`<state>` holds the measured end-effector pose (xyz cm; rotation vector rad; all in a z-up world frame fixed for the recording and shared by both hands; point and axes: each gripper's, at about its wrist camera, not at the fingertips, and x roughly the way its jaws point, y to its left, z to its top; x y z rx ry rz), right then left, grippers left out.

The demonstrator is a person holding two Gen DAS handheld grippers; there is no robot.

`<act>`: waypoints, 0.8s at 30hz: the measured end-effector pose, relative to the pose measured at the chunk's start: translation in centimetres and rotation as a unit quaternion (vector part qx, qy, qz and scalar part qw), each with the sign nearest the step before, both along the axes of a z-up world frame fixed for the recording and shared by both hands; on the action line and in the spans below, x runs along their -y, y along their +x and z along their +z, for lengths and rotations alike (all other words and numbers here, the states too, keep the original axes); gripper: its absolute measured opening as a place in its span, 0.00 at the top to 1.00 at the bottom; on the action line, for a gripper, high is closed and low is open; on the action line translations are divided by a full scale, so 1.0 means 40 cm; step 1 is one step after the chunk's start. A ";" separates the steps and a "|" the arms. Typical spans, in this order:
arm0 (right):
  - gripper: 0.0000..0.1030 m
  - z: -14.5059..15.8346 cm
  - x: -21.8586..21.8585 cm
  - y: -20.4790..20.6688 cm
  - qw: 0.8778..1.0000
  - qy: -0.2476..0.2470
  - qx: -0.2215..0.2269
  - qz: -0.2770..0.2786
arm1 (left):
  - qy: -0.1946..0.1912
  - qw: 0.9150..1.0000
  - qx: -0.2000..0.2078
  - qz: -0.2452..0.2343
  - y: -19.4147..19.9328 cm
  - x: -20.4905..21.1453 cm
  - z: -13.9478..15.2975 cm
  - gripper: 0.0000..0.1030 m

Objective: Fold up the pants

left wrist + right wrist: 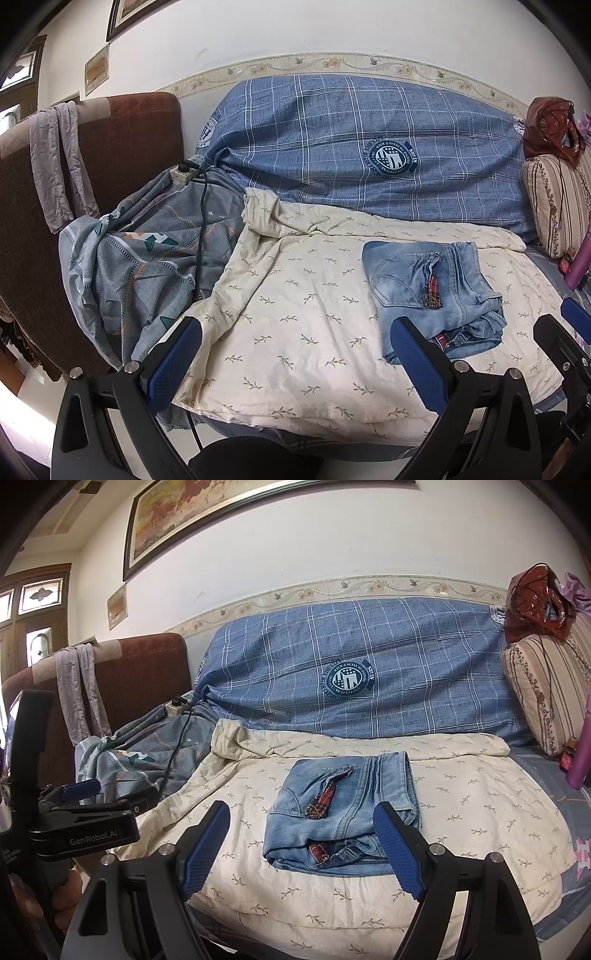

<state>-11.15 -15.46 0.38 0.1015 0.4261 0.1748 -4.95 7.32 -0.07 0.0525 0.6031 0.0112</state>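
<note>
The light blue denim pants (436, 295) lie folded into a compact square on the cream leaf-print sheet (295, 325); they also show in the right wrist view (343, 812). A red plaid patch shows on top. My left gripper (295, 354) is open and empty, held above the sheet to the left of the pants. My right gripper (303, 845) is open and empty, hovering just in front of the pants, not touching them. The right gripper shows at the right edge of the left wrist view (565, 332), and the left gripper at the left of the right wrist view (92, 794).
A blue checked cover (351, 147) drapes the sofa back. A grey patterned blanket (147, 258) with a power strip (183, 171) and black cable lies at the left. A brown armchair (110, 147) stands left. A striped pillow (554, 199) and purple bottle (581, 753) sit right.
</note>
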 end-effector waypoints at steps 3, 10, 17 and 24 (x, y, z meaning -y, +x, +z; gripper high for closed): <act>0.20 -0.004 0.002 0.002 1.000 0.001 -0.001 -0.001 | -0.001 1.000 -0.003 0.000 0.003 0.001 -0.004 0.01; 0.20 -0.007 0.006 0.006 1.000 0.003 -0.002 -0.002 | 0.000 1.000 -0.004 -0.002 0.006 0.003 -0.006 0.01; 0.20 -0.008 0.006 0.015 1.000 0.004 -0.005 -0.001 | 0.001 1.000 -0.002 -0.006 0.012 0.006 -0.002 0.01; 0.20 0.008 0.000 0.028 1.000 0.000 0.004 0.000 | -0.004 1.000 0.000 -0.007 0.016 0.002 0.008 0.01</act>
